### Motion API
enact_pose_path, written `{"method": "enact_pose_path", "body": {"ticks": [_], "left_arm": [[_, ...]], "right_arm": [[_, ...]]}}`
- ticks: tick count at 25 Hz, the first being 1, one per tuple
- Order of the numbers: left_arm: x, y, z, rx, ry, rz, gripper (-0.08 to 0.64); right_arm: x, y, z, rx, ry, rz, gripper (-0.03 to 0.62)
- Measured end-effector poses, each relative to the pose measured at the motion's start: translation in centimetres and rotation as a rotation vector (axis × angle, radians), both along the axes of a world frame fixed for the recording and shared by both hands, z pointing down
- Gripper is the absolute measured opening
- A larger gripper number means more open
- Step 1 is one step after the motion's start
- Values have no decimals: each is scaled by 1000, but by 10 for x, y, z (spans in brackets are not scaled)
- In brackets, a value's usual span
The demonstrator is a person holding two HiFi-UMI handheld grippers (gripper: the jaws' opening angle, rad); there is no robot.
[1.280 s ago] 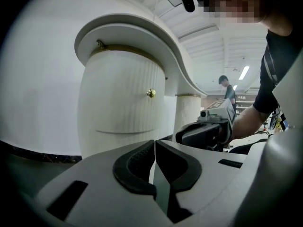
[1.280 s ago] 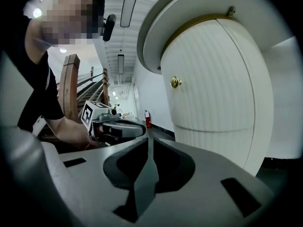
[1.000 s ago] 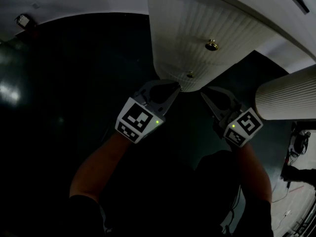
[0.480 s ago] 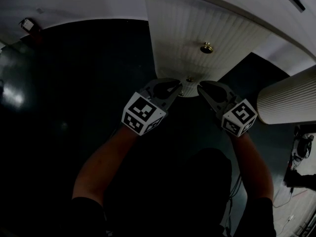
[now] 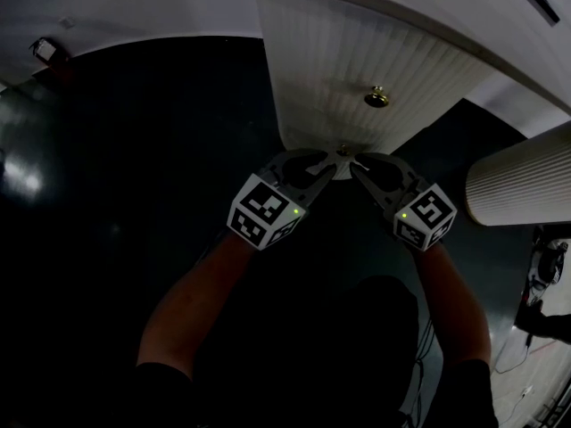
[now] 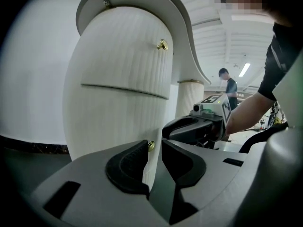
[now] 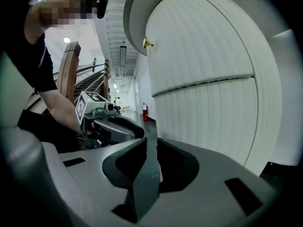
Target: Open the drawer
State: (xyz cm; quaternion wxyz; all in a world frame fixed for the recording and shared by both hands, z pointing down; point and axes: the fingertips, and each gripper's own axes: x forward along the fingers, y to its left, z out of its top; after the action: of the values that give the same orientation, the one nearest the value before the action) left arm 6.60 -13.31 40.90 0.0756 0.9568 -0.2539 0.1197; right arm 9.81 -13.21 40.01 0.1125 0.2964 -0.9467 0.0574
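Facing a white ribbed cabinet (image 5: 357,52) on a dark floor (image 5: 134,150), bare at far left. Can trace 1 seam (image 6: 123,91) across the front, dividing an upper drawer (image 6: 123,51) from the lower drawer (image 6: 109,122), each with 1 brass knob. Judge both shut, going by the flush front.

Holding the left gripper (image 5: 326,162) low, at the near left of the lower knob (image 6: 150,145), with jaws a narrow gap apart and clamped on nothing. Can see that knob through the gap, just past the tips, not yet between the pads.

Holding the right gripper (image 5: 359,164) just right of the same knob, close beside the other gripper's tips, with jaws all but together, only a slit showing and nothing in it.

Further right and farther off: the upper knob (image 5: 376,97), untouched. At far right: a ribbed column (image 5: 517,181), well apart from both grippers.

Judged step: the approach to the lower knob, with no grasp made and no pull begun.

Next, in my reading:
- Pick 1 gripper, most likely the left, as the one lined up.
- Spread its jaws wider than the knob and ease forward to straddle it.
- Close firmly behind the head rather than on it.
- Pull straight back toward the near side, along the drawer's run.
- Shift the right gripper aside first, given 2 sets of tips crowding 1 small knob.
- Watch for pads slipping off the small rounded brass.
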Motion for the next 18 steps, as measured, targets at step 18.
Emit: {"method": "enact_pose_path", "body": {"ticks": [18], "left_arm": [[13,-31,27,2,-35,95,103]], "right_arm": [[-9,-25,35,15,38,45,43]]}}
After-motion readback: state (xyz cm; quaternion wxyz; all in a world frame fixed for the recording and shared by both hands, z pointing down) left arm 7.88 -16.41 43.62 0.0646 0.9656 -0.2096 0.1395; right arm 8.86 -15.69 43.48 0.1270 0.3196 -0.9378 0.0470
